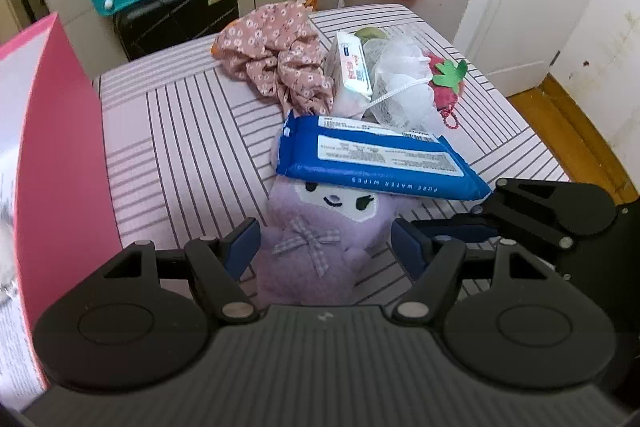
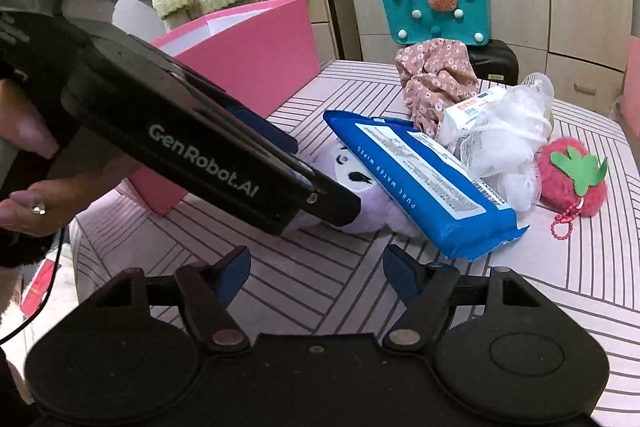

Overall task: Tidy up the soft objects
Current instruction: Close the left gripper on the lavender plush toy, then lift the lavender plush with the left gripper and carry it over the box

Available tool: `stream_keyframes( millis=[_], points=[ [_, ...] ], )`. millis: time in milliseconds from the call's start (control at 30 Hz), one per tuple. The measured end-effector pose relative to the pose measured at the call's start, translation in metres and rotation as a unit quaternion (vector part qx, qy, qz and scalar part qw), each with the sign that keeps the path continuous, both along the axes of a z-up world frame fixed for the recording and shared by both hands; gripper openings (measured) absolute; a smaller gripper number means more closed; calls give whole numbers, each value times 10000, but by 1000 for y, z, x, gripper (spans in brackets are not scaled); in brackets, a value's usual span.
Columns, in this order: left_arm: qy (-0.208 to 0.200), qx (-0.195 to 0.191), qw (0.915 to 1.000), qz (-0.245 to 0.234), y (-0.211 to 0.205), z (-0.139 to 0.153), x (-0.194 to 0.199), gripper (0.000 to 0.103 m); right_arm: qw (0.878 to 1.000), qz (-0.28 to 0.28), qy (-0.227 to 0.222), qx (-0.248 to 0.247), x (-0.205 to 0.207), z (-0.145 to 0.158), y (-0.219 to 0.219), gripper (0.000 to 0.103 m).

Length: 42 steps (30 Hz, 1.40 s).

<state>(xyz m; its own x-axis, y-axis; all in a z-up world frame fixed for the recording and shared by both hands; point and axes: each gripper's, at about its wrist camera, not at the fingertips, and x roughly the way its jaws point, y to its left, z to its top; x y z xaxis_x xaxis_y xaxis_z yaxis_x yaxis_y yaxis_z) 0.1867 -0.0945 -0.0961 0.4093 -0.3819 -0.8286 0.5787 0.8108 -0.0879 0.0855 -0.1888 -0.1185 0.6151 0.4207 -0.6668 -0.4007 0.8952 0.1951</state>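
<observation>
My left claw (image 1: 324,247) stands open around the purple plush (image 1: 320,227) on the near bed (image 1: 180,131), gripping nothing; my right claw (image 2: 316,269) is open, empty. The blue wipes pack (image 1: 376,155) rests on the plush's head, so lifting could tip it off.

Both wrist views look steeply down, close over the blue wipes pack (image 1: 376,155) (image 2: 420,183), left view head-on, right view from its side.

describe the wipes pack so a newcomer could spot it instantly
On the striped bed, find the heap of soft things near its middle. At the heap's near edge a flat blue wipes pack lies across the head of a purple plush. It is the only blue item, with a white printed label.
</observation>
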Motion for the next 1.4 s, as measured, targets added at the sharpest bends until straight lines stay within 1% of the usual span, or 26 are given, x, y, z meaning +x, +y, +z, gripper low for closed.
stream_keyframes(
  millis=[67, 167, 267, 433, 700, 767, 867, 900, 1000, 1133, 1233, 1267, 1300, 1400],
  points=[
    [72, -45, 10000, 48, 2, -2, -1, 68, 10000, -2, -16, -58, 1, -2, 1, 80],
    [221, -67, 9997, 106, 3, -6, -2, 60, 9999, 31, -80, -87, 2, -3, 2, 81],
    [416, -215, 9987, 215, 6, -9, -3, 60, 9998, 77, -123, -108, 3, -4, 5, 81],
    [475, -345, 9977, 334, 7, -11, -9, 60, 9997, 41, -176, -189, 1, -3, 9, 82],
    [829, -590, 9940, 400, 9, -16, -24, 60, 9990, -28, -336, -304, -9, 0, 13, 83],
    [885, -731, 9927, 378, 11, -16, -27, 60, 9986, 1, -381, -362, -12, -1, 13, 83],
    [1000, -945, 9902, 229, 10, -17, -31, 59, 9968, -24, -531, -599, -15, -6, 14, 83],
    [963, -942, 9906, 230, 9, -18, -33, 59, 9962, -39, -552, -669, -14, -9, 14, 83],
    [743, -809, 9934, 320, 7, -23, -36, 59, 9964, -113, -637, -544, -16, -11, 10, 81],
    [541, -933, 9934, 400, 7, -29, -42, 60, 9962, -166, -697, -504, -18, -12, 8, 77],
    [376, -1023, 9930, 451, 6, -32, -49, 57, 9958, -254, -741, -465, -22, -13, 6, 72],
    [353, -1044, 9929, 445, 6, -32, -50, 53, 9958, -280, -745, -450, -24, -13, 6, 69],
    [347, -1053, 9929, 434, 5, -32, -52, 52, 9958, -293, -746, -435, -26, -13, 5, 67],
    [282, -1016, 9932, 502, 4, -31, -59, 51, 9960, -279, -729, -426, -30, -12, 7, 60]
  ],
)
